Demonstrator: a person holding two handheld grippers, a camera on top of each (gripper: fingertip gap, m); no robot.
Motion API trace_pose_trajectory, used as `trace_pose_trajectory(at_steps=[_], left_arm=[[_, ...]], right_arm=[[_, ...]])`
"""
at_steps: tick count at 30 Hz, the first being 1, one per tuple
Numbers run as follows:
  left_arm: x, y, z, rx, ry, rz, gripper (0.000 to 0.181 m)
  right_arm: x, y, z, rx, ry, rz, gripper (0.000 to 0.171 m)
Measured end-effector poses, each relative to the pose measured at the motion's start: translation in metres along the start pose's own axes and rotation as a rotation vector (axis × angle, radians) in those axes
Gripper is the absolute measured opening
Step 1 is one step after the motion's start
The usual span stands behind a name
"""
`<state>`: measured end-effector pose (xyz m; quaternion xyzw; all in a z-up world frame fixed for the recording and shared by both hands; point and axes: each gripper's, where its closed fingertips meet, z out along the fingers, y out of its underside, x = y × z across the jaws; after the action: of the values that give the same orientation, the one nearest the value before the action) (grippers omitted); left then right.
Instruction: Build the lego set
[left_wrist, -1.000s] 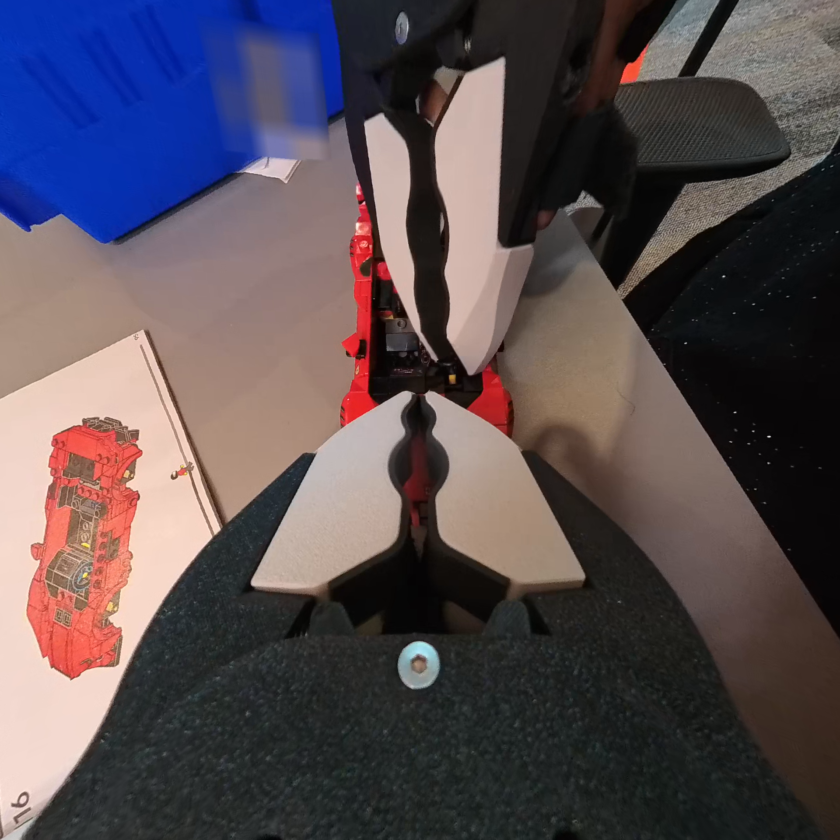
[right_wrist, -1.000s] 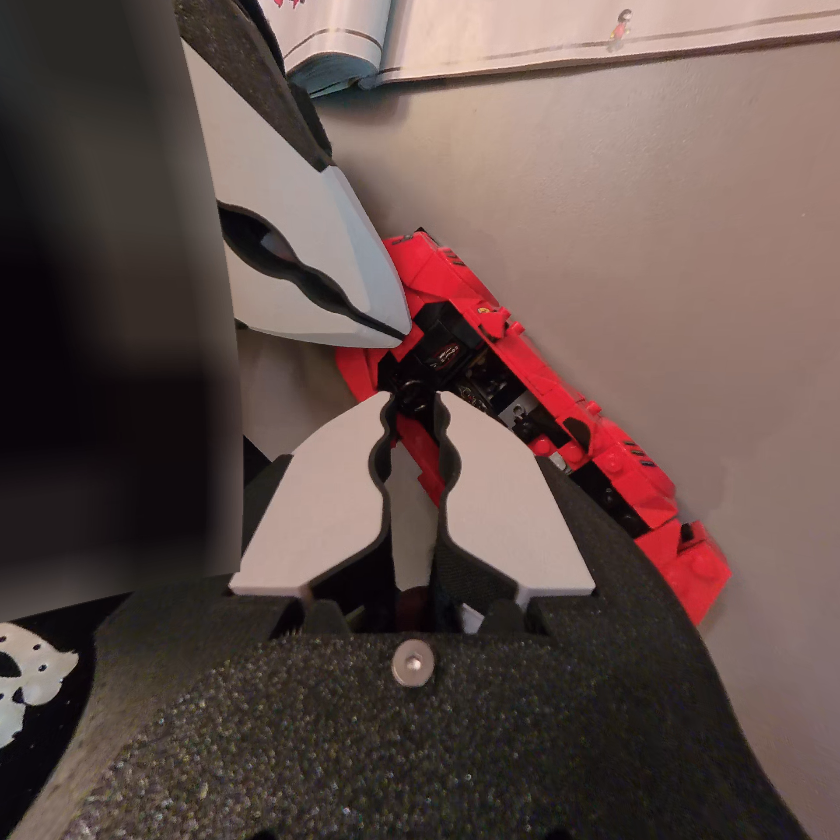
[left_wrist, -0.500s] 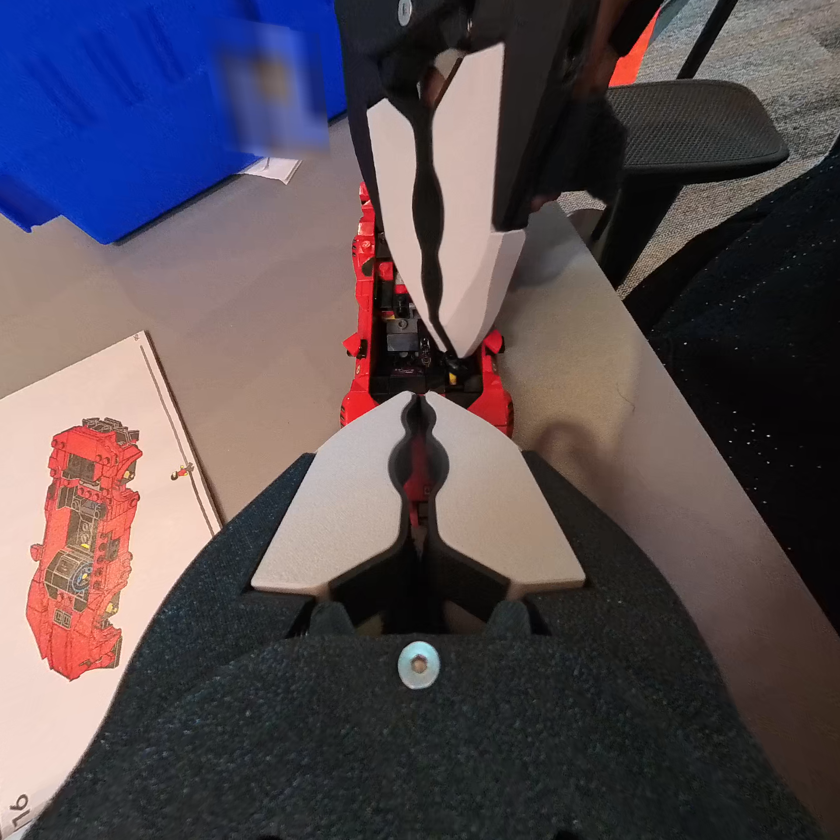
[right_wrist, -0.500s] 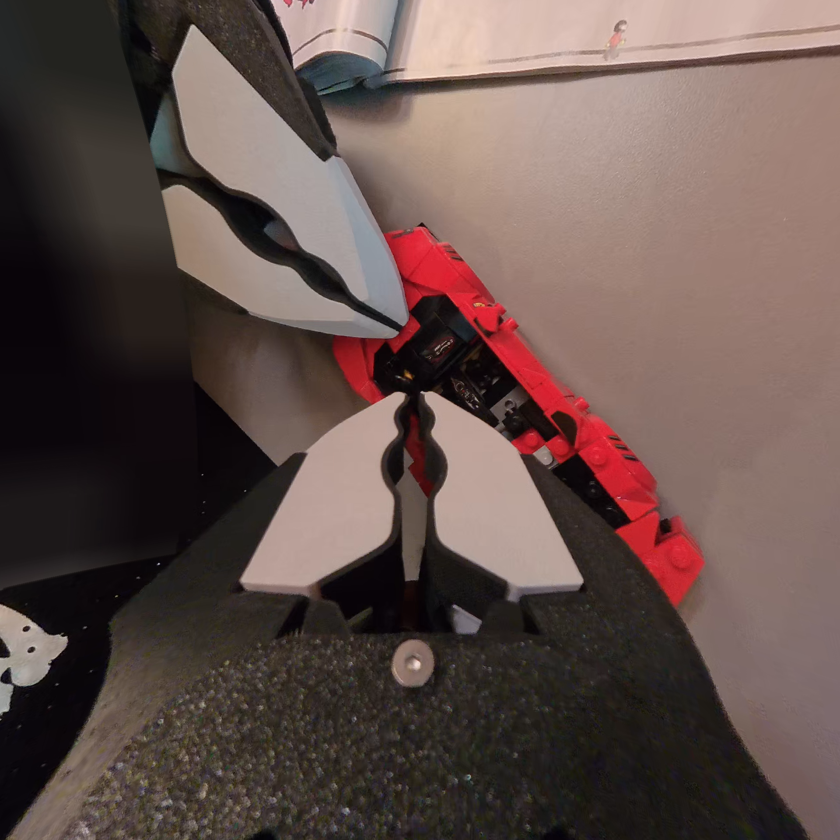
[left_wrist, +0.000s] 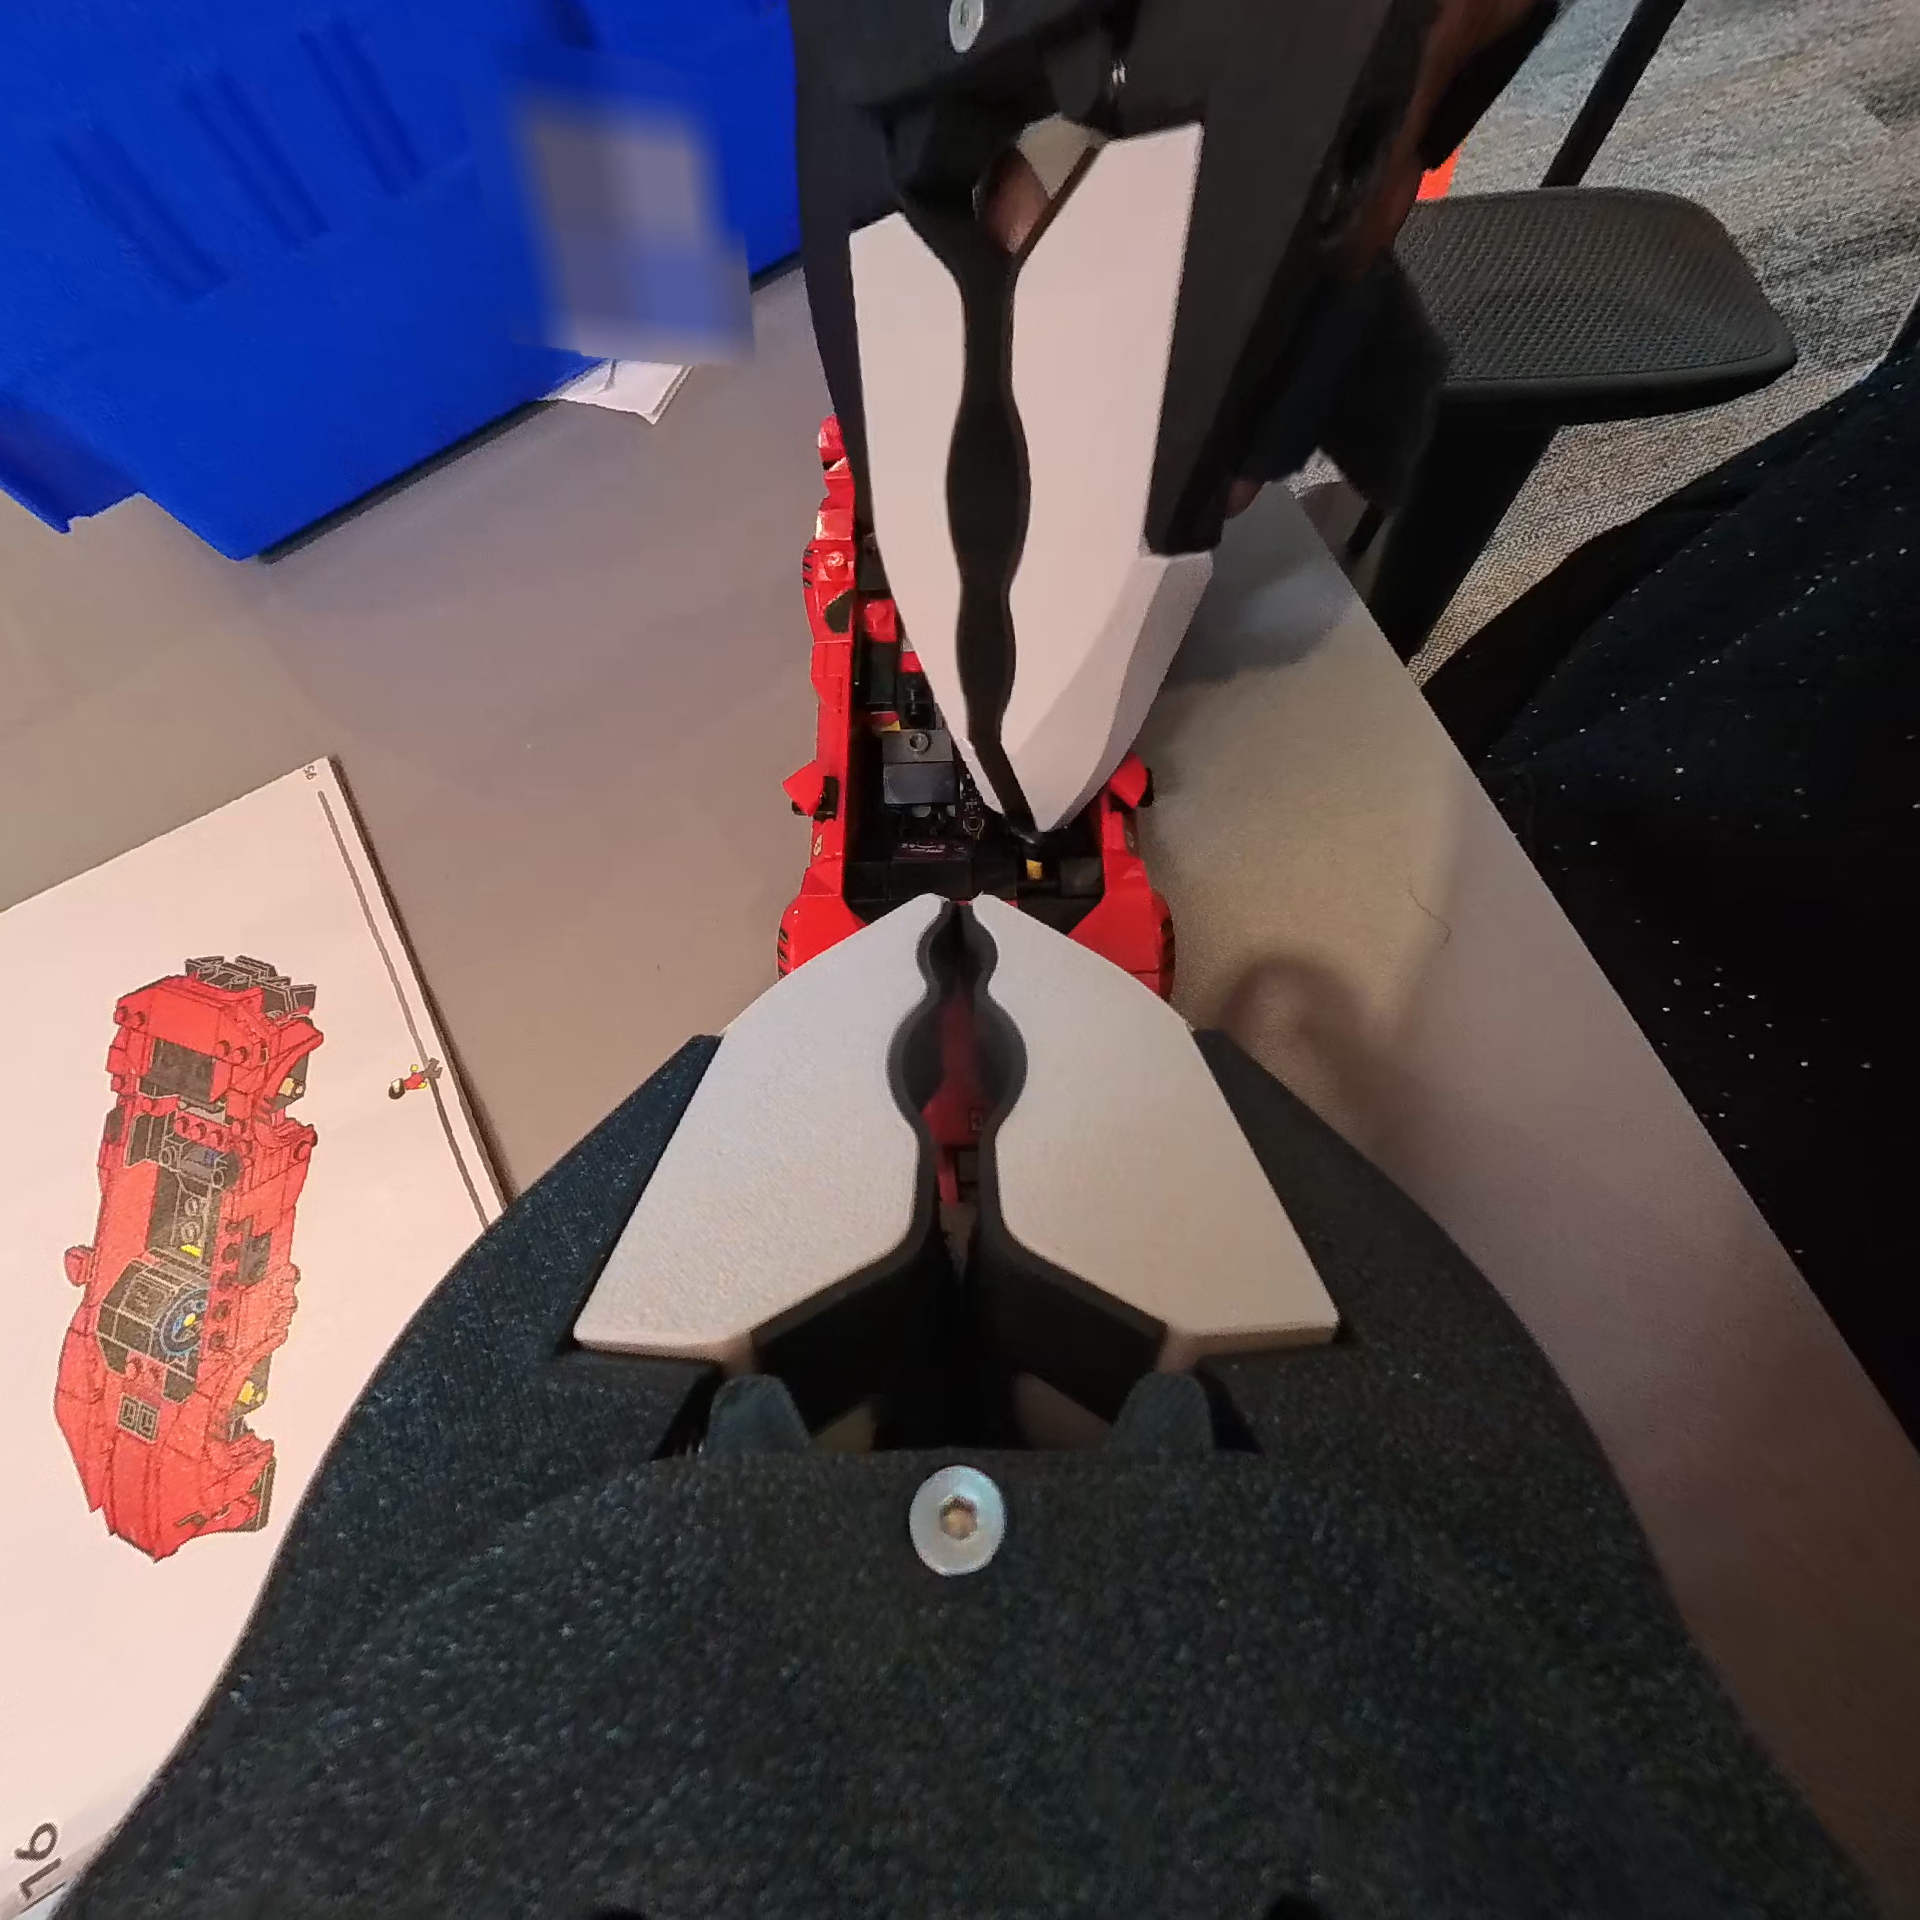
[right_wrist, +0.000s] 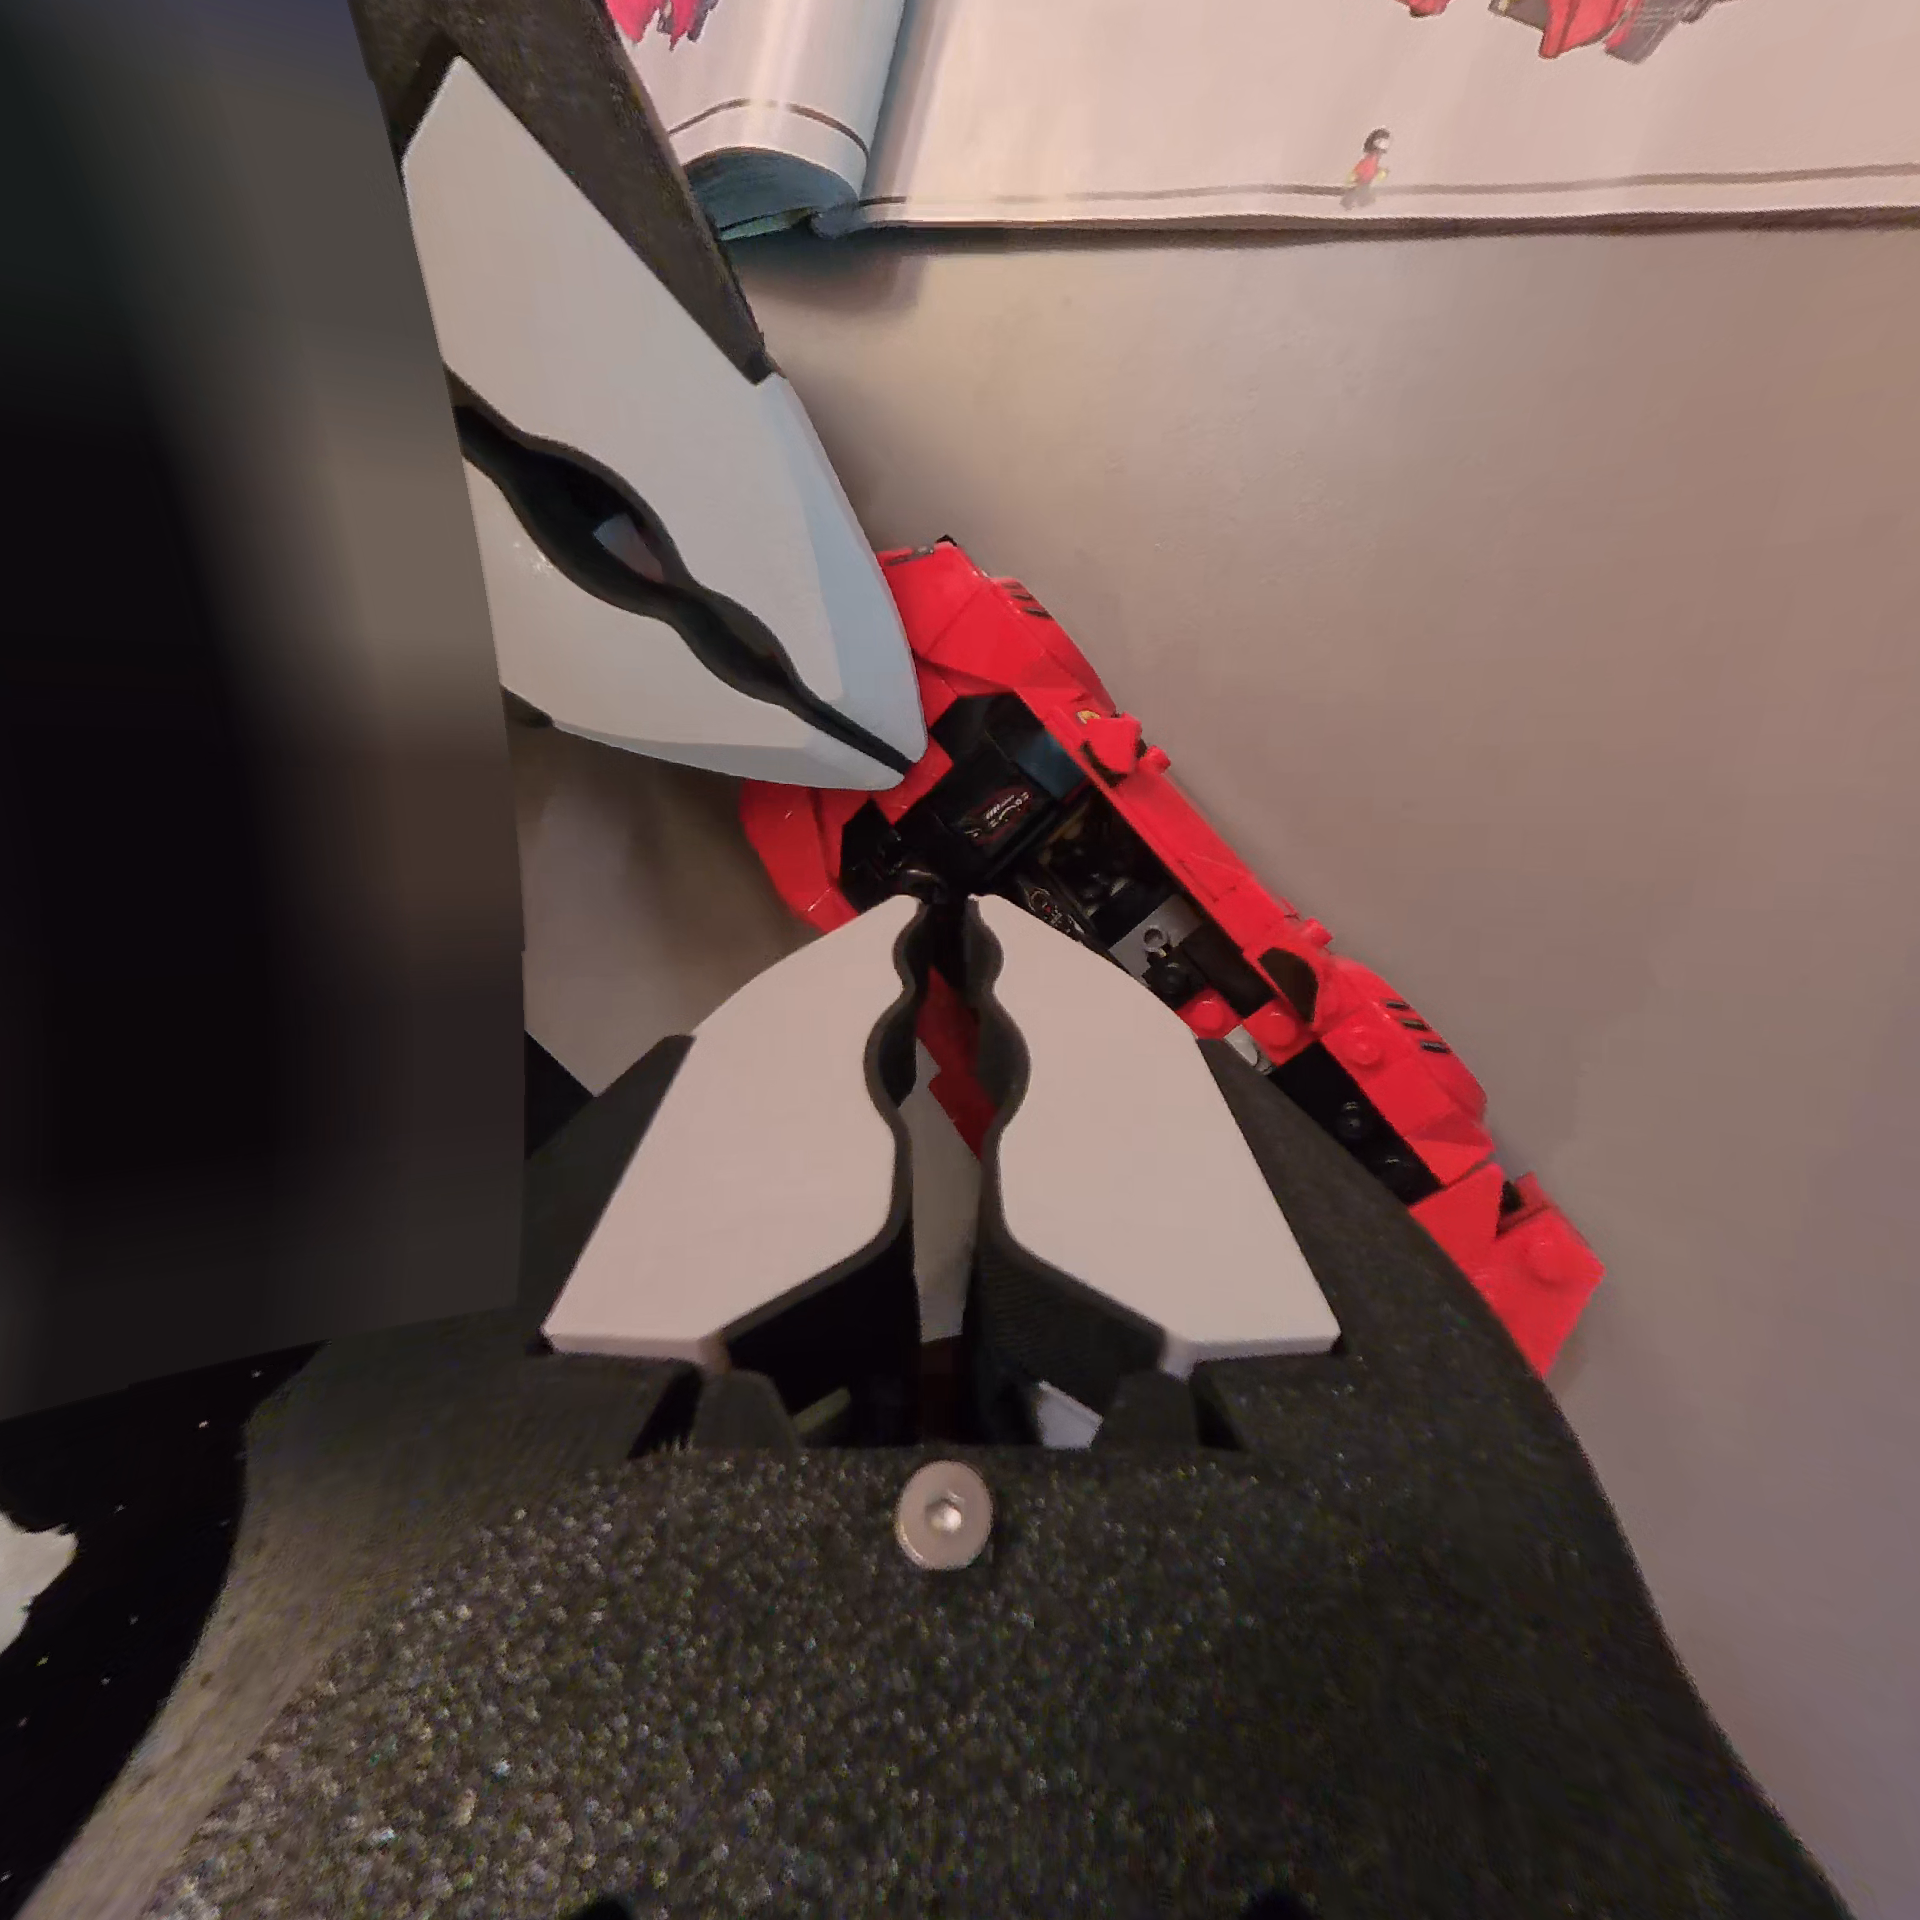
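Note:
A red lego car (left_wrist: 1135, 920) lies on the grey table (left_wrist: 540, 665), its black cockpit open on top. My left gripper (left_wrist: 958, 906) is shut, its tips pinched on the car's front end. Red shows through the gap between its jaws. My right gripper (left_wrist: 1023, 831) comes down from above and is shut on a small dark part inside the cockpit. In the right wrist view the car (right_wrist: 1361, 1049) runs diagonally. My right gripper (right_wrist: 940, 912) sits at the cockpit, and my left gripper (right_wrist: 912, 750) touches the car's nose.
An open instruction booklet (left_wrist: 208, 1143) with a picture of the car lies left of the car; it also shows in the right wrist view (right_wrist: 1247, 114). A blue bin (left_wrist: 260, 260) stands at the back left. The table edge runs close on the right, with a black chair (left_wrist: 1579, 281) beyond. My left and right fingertips are right by each other.
My right gripper has closed from open onto the small dark part in the cockpit and shifted slightly. My left gripper has stayed shut at the car's front.

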<state>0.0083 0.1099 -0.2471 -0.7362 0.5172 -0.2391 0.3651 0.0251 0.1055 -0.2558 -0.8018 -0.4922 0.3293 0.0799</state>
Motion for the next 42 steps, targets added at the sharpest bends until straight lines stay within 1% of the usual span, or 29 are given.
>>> trace_pose_trajectory(at_steps=[22,27,29,34,38,42], left_arm=[[0.0003,0.0002,0.0005,0.004,-0.001,-0.005,0.0],[0.0003,-0.0002,0.0007,0.011,-0.018,-0.013,0.0],[0.0016,-0.0003,0.0007,0.009,-0.02,-0.011,0.0],[0.0028,0.0003,0.0015,0.011,-0.021,-0.017,0.0],[0.0043,-0.0001,0.0018,0.001,-0.023,-0.006,0.0],[0.0058,-0.0002,0.0019,0.003,-0.02,-0.007,0.0]], right_arm=[[0.0009,-0.0021,0.0002,0.029,0.004,-0.002,0.0],[-0.0003,-0.0015,0.0007,0.066,-0.02,-0.005,0.0],[-0.0022,-0.0026,0.0002,0.093,-0.014,-0.041,0.0],[-0.0056,-0.0026,-0.0008,0.15,0.051,-0.235,0.003],[-0.0057,0.0012,-0.0013,0.153,0.052,-0.293,0.001],[-0.0028,0.0018,-0.0012,0.142,0.097,-0.353,0.001]])
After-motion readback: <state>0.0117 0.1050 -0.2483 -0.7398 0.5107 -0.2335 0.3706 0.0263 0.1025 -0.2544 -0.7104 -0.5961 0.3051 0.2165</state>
